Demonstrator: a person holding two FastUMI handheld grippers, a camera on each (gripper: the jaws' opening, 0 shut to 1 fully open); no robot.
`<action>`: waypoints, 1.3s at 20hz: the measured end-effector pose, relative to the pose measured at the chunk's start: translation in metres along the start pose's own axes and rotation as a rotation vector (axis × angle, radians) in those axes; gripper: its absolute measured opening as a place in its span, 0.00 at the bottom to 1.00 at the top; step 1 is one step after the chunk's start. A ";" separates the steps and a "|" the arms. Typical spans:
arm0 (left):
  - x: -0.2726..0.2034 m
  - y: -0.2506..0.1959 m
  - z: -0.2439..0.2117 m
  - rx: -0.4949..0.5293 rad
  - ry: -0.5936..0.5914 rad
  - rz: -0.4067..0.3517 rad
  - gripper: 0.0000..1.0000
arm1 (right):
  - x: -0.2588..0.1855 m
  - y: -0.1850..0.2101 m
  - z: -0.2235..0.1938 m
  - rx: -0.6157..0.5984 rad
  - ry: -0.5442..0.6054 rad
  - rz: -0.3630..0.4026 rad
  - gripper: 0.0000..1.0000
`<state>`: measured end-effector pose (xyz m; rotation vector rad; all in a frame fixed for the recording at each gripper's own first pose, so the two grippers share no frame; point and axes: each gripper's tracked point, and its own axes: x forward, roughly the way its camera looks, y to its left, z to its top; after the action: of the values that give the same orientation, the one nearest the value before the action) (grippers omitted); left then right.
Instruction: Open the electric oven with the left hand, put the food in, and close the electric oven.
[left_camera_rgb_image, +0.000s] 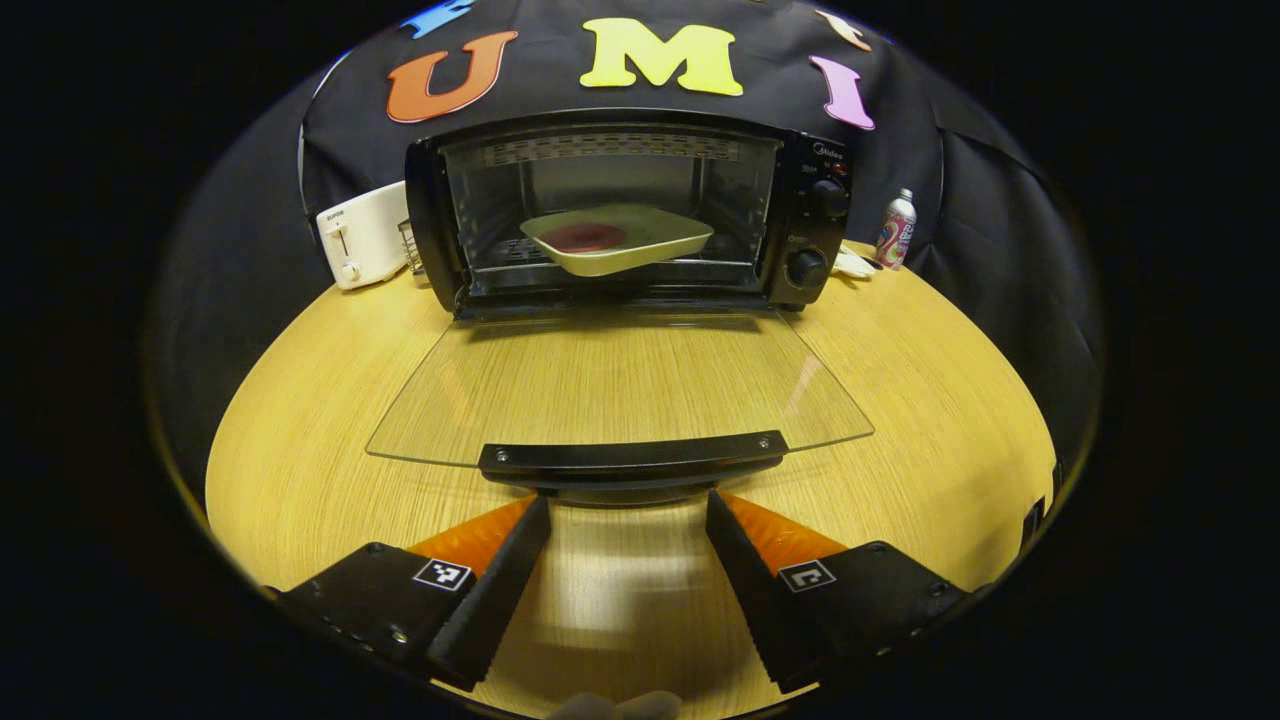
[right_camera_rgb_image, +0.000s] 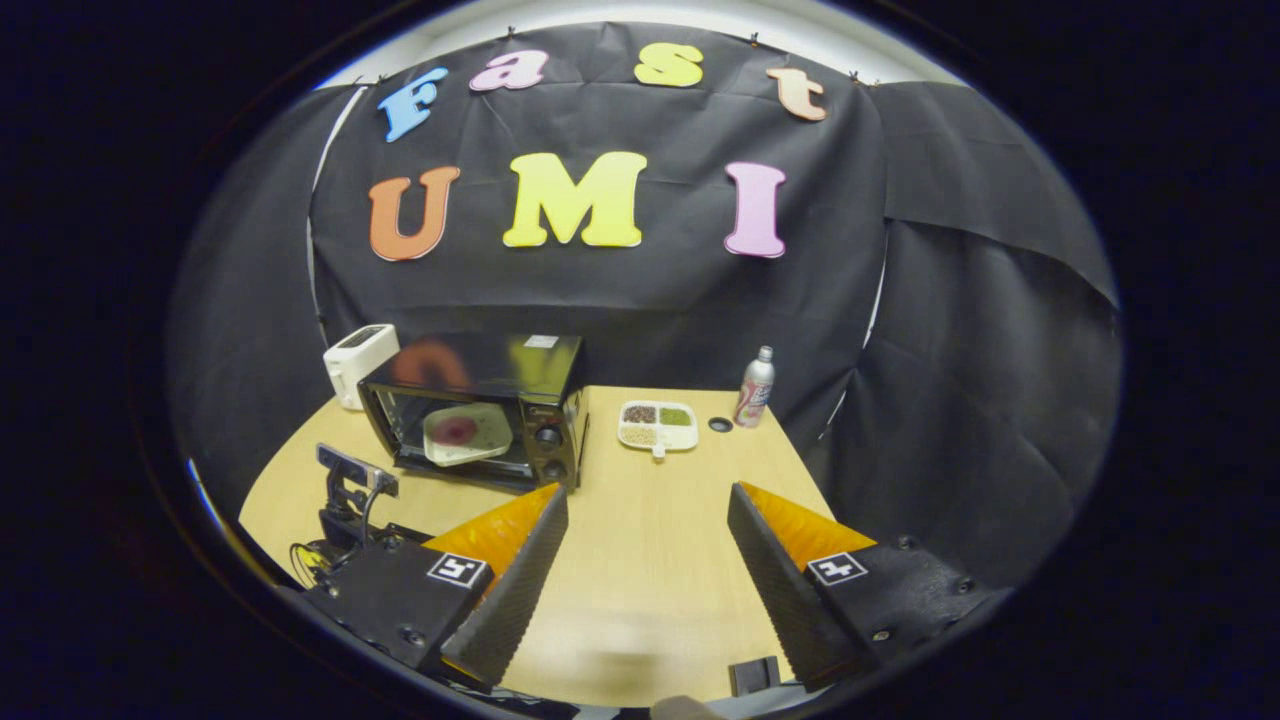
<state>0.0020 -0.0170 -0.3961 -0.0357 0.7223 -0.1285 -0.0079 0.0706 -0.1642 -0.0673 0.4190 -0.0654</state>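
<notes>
Oven (left_camera_rgb_image: 620, 215) door (left_camera_rgb_image: 620, 385) lies folded all the way down in front of you, its glass flat above the bench (left_camera_rgb_image: 300, 420) and its dark handle (left_camera_rgb_image: 632, 460) at the near edge. In the left gripper view your left gripper (left_camera_rgb_image: 628, 535) sits just short of that handle, fingers (left_camera_rgb_image: 500, 570) spread wide apart with nothing between them; their tips reach close under the handle, though you cannot tell whether they touch it. Inside the open oven the tray (left_camera_rgb_image: 650, 245) rests on the rack, tilted a little, with the round reddish food (left_camera_rgb_image: 583, 237) lying on it. Two knobs (left_camera_rgb_image: 806, 268) sit one above the other on the oven's right panel. A white toaster (left_camera_rgb_image: 362, 235) stands just left of the oven, and a spray can (left_camera_rgb_image: 896, 230) stands upright off to the right near the cloth wall.

In the right gripper view your right gripper (right_camera_rgb_image: 645, 555) is held back and high over the bench (right_camera_rgb_image: 650, 540), well apart from the oven (right_camera_rgb_image: 480, 415), its fingers (right_camera_rgb_image: 510, 590) also wide apart and empty. From here you see the tray with its food (right_camera_rgb_image: 456, 431) inside the oven, the toaster (right_camera_rgb_image: 358, 362) behind the oven's left corner, a white divided dish (right_camera_rgb_image: 658, 425) of small foods to the oven's right, and the spray can (right_camera_rgb_image: 756, 388) beyond that dish. Your left gripper's body (right_camera_rgb_image: 350, 490) shows at the lower left, near the oven's front.
</notes>
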 end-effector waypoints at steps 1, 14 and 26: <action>0.000 0.000 0.001 0.004 -0.004 -0.001 0.96 | 0.001 0.000 0.000 -0.002 -0.001 0.000 0.97; -0.019 -0.002 0.038 -0.007 -0.062 -0.032 0.97 | 0.002 -0.001 0.006 0.027 -0.010 0.000 0.97; -0.034 0.008 0.111 0.015 -0.186 -0.026 0.96 | 0.001 -0.008 0.008 0.077 -0.029 -0.014 0.97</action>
<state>0.0509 -0.0059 -0.2908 -0.0423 0.5355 -0.1531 -0.0043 0.0633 -0.1562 0.0045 0.3866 -0.0946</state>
